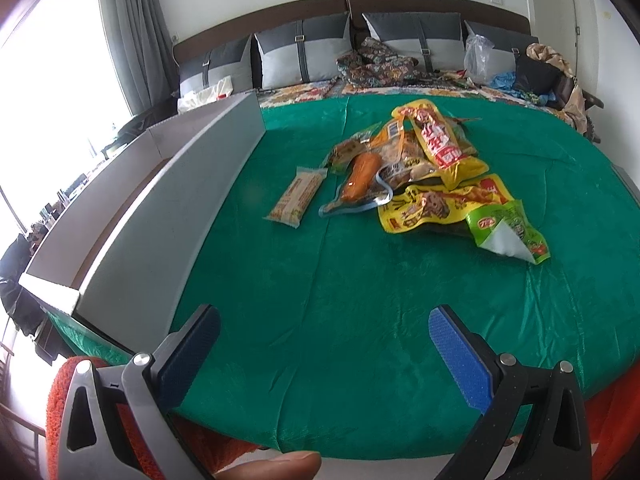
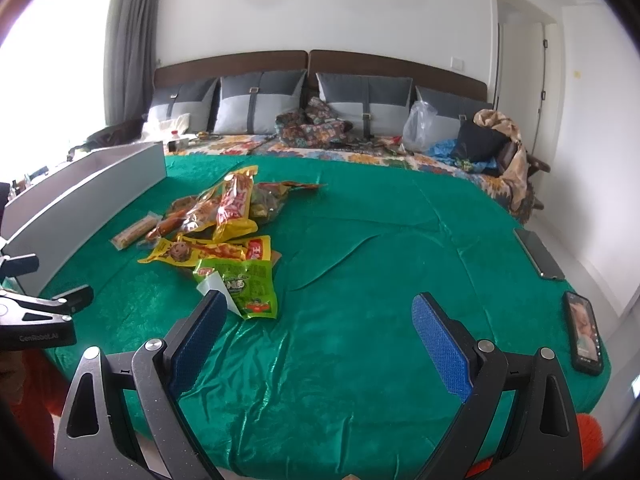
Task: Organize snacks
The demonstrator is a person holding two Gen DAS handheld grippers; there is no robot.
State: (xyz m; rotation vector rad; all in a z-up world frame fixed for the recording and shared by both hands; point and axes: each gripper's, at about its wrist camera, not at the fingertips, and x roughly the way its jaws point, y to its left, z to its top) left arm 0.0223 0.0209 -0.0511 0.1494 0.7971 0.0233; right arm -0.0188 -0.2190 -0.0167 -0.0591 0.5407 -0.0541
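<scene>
At the left of the left wrist view stands the grey box (image 1: 168, 216), with the snack pile (image 1: 420, 176) well apart from it at upper centre, so the slick overlapping packets could, I think, slide or drag neighbours off the green cloth (image 1: 320, 288) during a carry. The left gripper (image 1: 324, 332) hovers low at the bottom, jaws spread wide and empty. The right gripper (image 2: 318, 320) is likewise agape, its left pad near the green packet (image 2: 248, 288).
</scene>
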